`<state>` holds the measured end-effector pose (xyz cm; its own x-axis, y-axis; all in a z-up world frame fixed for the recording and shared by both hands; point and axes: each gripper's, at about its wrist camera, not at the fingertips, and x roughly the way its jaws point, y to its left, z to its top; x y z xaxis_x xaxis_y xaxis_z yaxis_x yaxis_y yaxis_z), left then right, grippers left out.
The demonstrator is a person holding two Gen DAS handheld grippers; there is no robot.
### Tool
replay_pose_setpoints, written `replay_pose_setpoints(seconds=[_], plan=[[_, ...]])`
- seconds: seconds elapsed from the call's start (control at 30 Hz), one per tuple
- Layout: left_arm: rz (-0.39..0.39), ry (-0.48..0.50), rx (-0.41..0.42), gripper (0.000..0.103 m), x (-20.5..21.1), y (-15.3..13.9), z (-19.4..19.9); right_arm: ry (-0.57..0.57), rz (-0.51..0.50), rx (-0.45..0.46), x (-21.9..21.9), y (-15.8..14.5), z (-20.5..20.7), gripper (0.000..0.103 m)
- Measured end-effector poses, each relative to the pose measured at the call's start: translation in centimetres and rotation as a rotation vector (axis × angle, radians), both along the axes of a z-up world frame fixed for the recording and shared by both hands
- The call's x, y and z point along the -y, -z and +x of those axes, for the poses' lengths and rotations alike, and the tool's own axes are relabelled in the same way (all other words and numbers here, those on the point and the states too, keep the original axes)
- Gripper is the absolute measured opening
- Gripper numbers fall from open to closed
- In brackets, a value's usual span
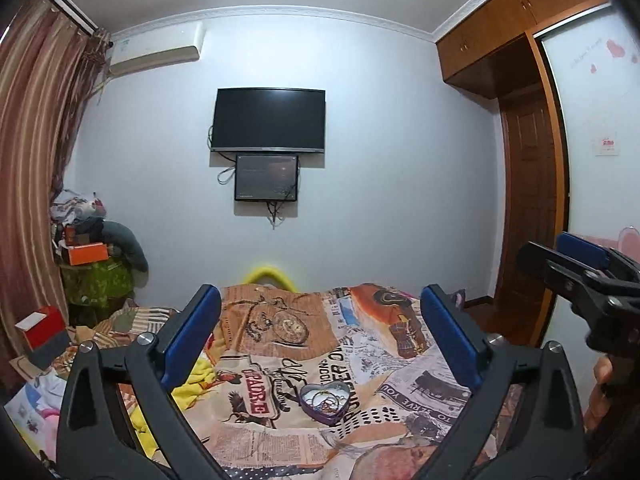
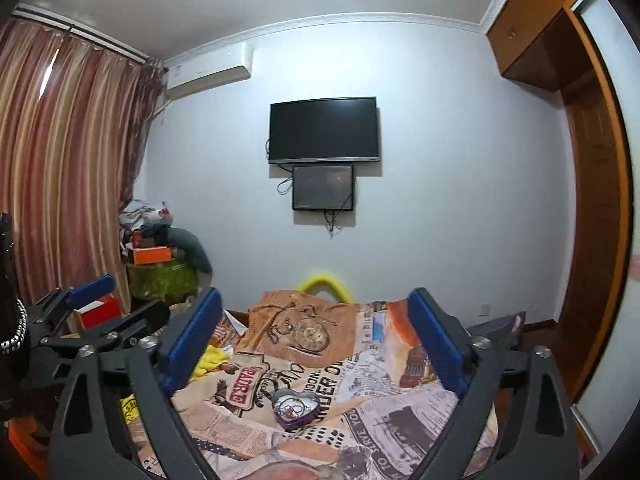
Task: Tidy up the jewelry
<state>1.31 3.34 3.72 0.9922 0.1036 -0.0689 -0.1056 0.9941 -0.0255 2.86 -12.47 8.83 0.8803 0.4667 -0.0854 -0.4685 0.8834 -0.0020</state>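
A purple heart-shaped tin (image 1: 325, 402) holding a tangle of jewelry lies open on the patterned bedspread (image 1: 280, 360); it also shows in the right wrist view (image 2: 295, 406). My left gripper (image 1: 320, 320) is open and empty, raised above and short of the tin. My right gripper (image 2: 316, 320) is open and empty too, likewise raised short of the tin. The right gripper shows at the right edge of the left wrist view (image 1: 580, 272), and the left gripper at the left of the right wrist view (image 2: 100, 304).
A wall TV (image 1: 268, 120) and a smaller screen (image 1: 266, 178) hang ahead. A cluttered stand with an orange box (image 1: 88, 254) and a red box (image 1: 42, 326) sit left by the curtain (image 1: 36, 160). A wooden door (image 1: 528, 208) is right. Yellow cloth (image 1: 196, 384) lies on the bed.
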Motion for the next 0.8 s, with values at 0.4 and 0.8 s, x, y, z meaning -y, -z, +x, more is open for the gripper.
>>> replay_pose_setpoints(seconds=[0.4,0.8], plan=[[0.003,-0.006,-0.019,0.101,0.7,0.5,-1.1,0.009,0.018,-0.023,0.6,0.5,-0.9,0.102],[0.009,-0.002,-0.04,0.101,0.6,0.9,-0.6,0.0,0.017,-0.056,1.5,1.5,-1.4,0.102]])
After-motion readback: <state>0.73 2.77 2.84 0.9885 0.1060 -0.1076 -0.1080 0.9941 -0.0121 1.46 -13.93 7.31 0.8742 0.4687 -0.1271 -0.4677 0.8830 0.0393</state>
